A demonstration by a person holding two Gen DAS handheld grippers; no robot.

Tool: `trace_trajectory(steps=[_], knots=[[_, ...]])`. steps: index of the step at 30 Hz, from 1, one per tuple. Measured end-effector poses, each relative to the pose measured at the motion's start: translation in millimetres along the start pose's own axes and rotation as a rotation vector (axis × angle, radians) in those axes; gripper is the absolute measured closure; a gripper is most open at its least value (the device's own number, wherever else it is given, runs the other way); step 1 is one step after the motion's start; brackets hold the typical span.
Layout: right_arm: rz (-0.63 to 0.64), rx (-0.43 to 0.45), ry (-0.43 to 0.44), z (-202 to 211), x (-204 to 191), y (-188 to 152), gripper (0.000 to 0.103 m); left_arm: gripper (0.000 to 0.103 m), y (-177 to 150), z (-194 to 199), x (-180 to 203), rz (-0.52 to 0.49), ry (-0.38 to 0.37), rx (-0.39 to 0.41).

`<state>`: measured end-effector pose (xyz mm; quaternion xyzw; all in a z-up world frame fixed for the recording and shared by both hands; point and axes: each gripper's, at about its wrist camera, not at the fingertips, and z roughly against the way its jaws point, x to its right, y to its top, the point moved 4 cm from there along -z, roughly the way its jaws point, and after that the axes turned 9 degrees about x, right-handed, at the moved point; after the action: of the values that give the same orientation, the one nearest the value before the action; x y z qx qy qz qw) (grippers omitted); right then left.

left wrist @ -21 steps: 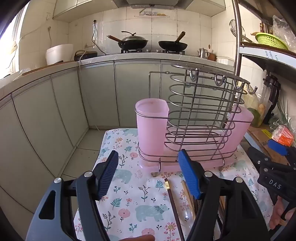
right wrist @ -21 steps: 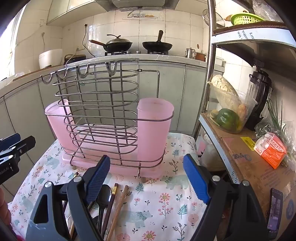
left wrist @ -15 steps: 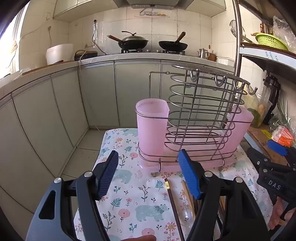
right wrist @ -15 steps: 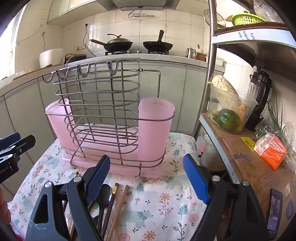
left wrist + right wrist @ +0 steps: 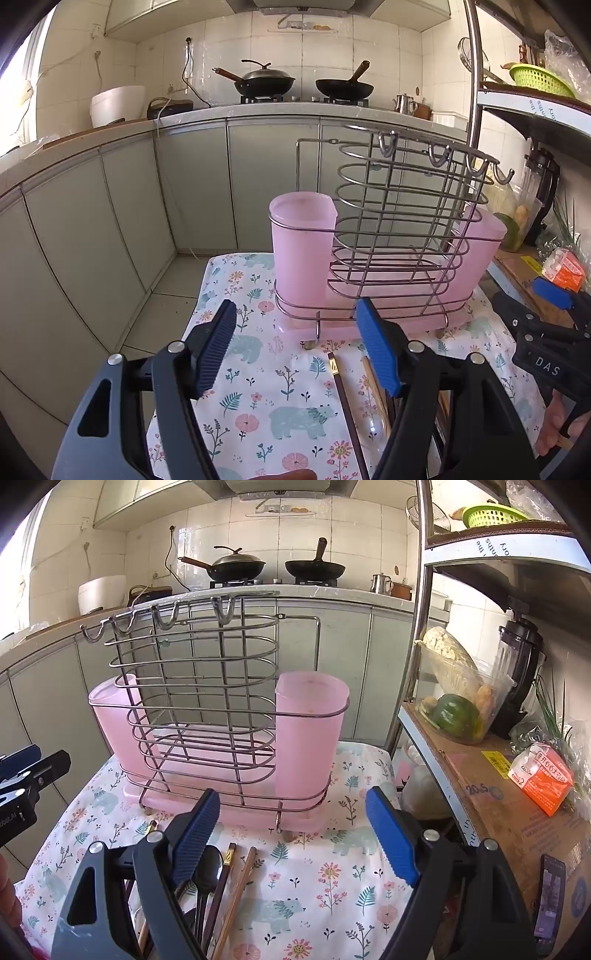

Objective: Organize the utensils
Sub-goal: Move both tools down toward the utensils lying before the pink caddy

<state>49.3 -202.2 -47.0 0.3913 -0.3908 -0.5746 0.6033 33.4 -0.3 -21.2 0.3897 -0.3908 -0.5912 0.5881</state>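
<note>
A wire utensil rack [image 5: 402,236] [image 5: 207,701] with two pink plastic cups [image 5: 301,251] [image 5: 308,734] stands on a floral cloth [image 5: 258,387] [image 5: 332,878]. Chopsticks [image 5: 347,406] [image 5: 236,882], a dark spoon [image 5: 207,864] and a clear spoon [image 5: 373,428] lie flat on the cloth in front of the rack. My left gripper [image 5: 299,347] is open and empty above the cloth, left of the utensils. My right gripper [image 5: 291,830] is open and empty, its left finger over the utensils. Each gripper shows at the edge of the other's view.
A metal shelf unit [image 5: 417,635] stands right of the table with a bowl of vegetables [image 5: 458,701], a blender [image 5: 517,679] and an orange box [image 5: 543,771]. Grey cabinets [image 5: 110,221] and a counter with two woks [image 5: 266,79] lie behind.
</note>
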Motion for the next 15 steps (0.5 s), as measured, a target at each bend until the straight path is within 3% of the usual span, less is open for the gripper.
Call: trace_trajectory(steps=[15], knots=[[-0.009,-0.024,-0.005,-5.6,1.7,-6.3,0.023,0.035,-9.5,-8.4,-0.5,0.004,-0.006,-0.028]])
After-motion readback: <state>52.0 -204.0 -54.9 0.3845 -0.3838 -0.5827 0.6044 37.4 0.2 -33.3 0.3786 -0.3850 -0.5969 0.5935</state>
